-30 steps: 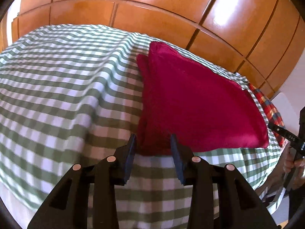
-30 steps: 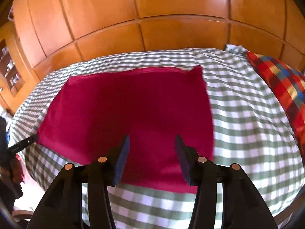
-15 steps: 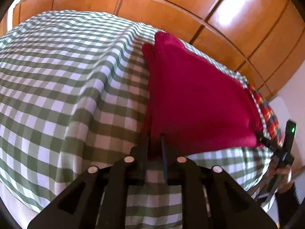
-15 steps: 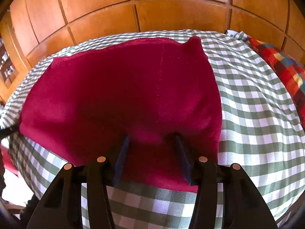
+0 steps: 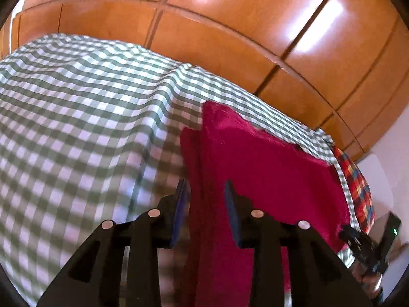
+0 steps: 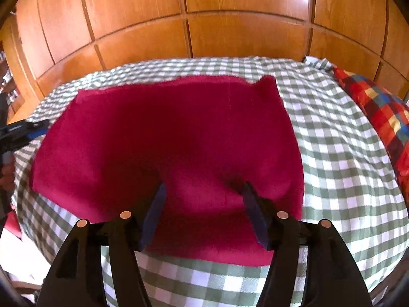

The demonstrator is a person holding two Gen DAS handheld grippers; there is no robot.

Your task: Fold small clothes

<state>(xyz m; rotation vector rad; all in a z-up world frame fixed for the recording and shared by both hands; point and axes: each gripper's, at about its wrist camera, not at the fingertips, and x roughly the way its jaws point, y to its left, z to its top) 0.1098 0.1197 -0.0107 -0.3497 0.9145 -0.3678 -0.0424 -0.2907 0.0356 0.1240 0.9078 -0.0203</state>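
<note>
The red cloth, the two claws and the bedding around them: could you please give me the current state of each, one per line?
Red cloth: lying folded on the bed, layered edges at its left side.
Left claw: open, jaws astride the cloth's near edge.
Right claw: open, both fingertips on the cloth.
Checked sheet: spread over the bed, slightly rippled.
Plaid fabric: lying at the bed's right edge.

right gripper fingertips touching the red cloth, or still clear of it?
Touching. In the right wrist view the open right gripper has both fingertips pressed into the red cloth, which dimples and creases around them.
</note>
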